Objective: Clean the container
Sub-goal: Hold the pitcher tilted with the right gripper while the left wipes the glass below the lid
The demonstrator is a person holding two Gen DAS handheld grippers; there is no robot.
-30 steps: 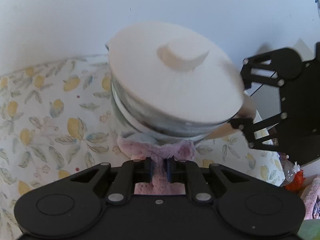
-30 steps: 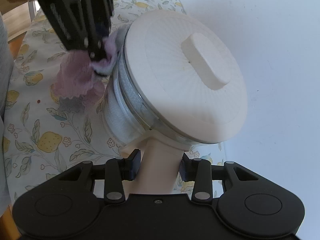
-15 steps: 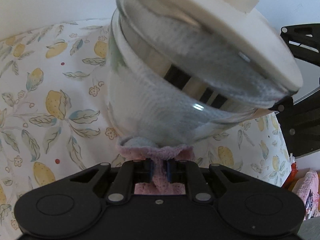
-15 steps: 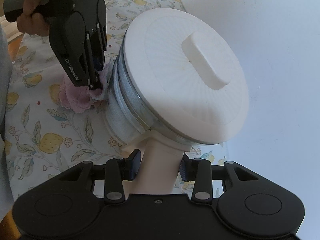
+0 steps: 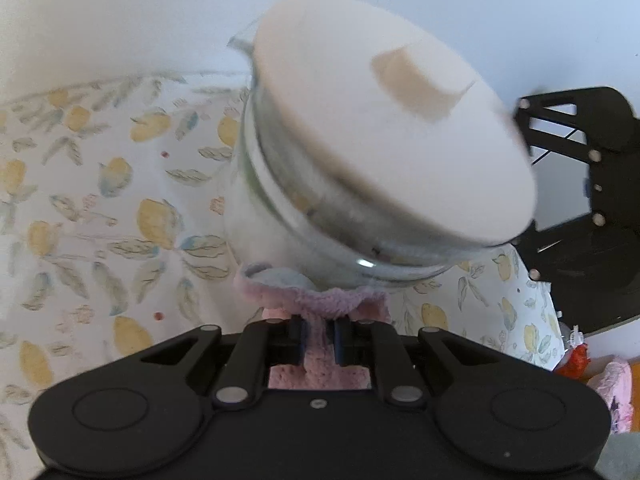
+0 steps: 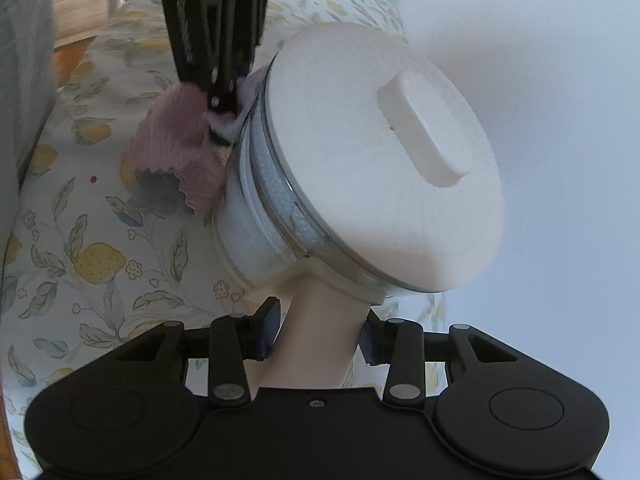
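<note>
**Pink cloth pressed to a tilted glass container**

One container (image 6: 280,200) was held tilted above the table, its clear glass wall ringed by a smooth, round cream lid (image 6: 380,168) with a single oblong raised grip (image 6: 424,136). A pale, tube-shaped handle (image 6: 320,340) ran down from its underside. The right gripper (image 6: 318,338) had its two fingers closed on that handle, one dark pad on each side.

The left gripper (image 5: 319,340) had its fingers pinched tight on one fuzzy pink cloth (image 5: 316,304), whose bunched top touched the glass wall just below the lid. In the right wrist view, the cloth (image 6: 176,152) hung with a scalloped edge against the container's far side.

The table (image 5: 100,208) wore a matte cloth printed with yellow lemons, green leaves and small flowers. Behind it stood a plain white wall (image 5: 120,12). At the right edge of the left wrist view a small red object (image 5: 576,360) and another piece of pink fabric (image 5: 616,392) lay beyond the table; the view was blurred.
</note>
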